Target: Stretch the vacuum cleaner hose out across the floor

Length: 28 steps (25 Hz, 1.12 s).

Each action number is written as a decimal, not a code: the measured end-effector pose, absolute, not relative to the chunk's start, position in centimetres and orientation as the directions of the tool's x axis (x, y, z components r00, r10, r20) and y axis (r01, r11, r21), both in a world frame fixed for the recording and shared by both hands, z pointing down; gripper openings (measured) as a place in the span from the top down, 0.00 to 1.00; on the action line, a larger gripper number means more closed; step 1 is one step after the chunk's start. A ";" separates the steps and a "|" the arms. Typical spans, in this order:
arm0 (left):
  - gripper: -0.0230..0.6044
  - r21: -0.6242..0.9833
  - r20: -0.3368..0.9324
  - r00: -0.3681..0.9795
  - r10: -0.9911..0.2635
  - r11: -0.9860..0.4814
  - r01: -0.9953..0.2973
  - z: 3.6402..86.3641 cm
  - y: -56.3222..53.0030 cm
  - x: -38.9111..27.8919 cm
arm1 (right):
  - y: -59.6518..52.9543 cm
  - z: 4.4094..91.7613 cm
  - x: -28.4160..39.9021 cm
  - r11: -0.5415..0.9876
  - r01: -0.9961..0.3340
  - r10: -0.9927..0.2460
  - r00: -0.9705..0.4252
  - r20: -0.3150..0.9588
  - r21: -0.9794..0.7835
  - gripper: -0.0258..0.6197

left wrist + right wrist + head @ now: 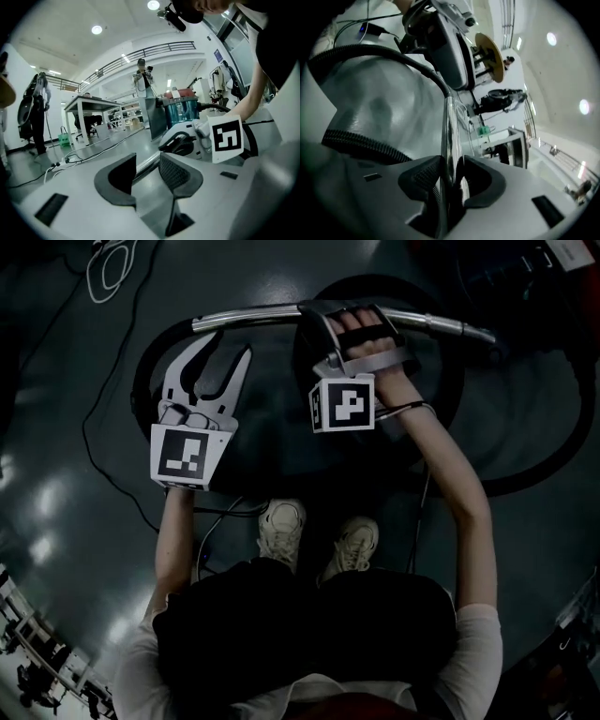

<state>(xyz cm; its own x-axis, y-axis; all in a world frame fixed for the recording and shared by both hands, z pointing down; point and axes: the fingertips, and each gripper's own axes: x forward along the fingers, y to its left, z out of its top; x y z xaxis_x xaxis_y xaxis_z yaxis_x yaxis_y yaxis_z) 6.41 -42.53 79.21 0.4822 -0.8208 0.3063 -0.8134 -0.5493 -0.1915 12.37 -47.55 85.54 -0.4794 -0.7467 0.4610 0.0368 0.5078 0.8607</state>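
Hose [551,457] lies in a wide loop on the floor [75,381] around the person's shoes [281,526]. Right claw [450,180] is clamped on the chrome tube [262,315]. Left claw [146,164] has its jaws apart, near the same tube.

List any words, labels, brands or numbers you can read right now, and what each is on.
No readable text anywhere.
Left marker cube and right marker cube: square patterns only, no letters.
Blue wall sign: too small to read.
Metal tube: no print visible.
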 end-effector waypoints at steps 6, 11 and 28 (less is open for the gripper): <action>0.74 -0.164 0.306 0.384 -0.871 -0.445 -0.880 79.0 -40.4 2.5 | -49.5 83.5 -0.2 0.474 -0.046 -0.701 -0.623 0.346 0.879 0.72; 0.74 -0.099 0.288 0.257 -0.923 -0.295 -0.950 78.3 -38.0 -4.0 | -47.2 77.8 -4.9 0.679 -0.339 -0.611 -0.752 0.246 0.651 0.72; 0.74 -0.065 0.505 0.455 -0.734 -0.558 -0.827 86.2 -35.2 4.6 | -39.4 88.2 30.6 0.545 -0.761 -0.741 -0.241 0.626 0.352 0.72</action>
<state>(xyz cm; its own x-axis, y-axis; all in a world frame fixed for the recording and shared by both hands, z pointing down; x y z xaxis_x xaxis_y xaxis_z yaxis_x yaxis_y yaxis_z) 4.57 -35.23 86.23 0.4546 -0.7336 0.5051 -0.8275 -0.5577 -0.0653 30.56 -39.41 88.22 -0.2411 -0.7413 0.6264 -0.7610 0.5449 0.3520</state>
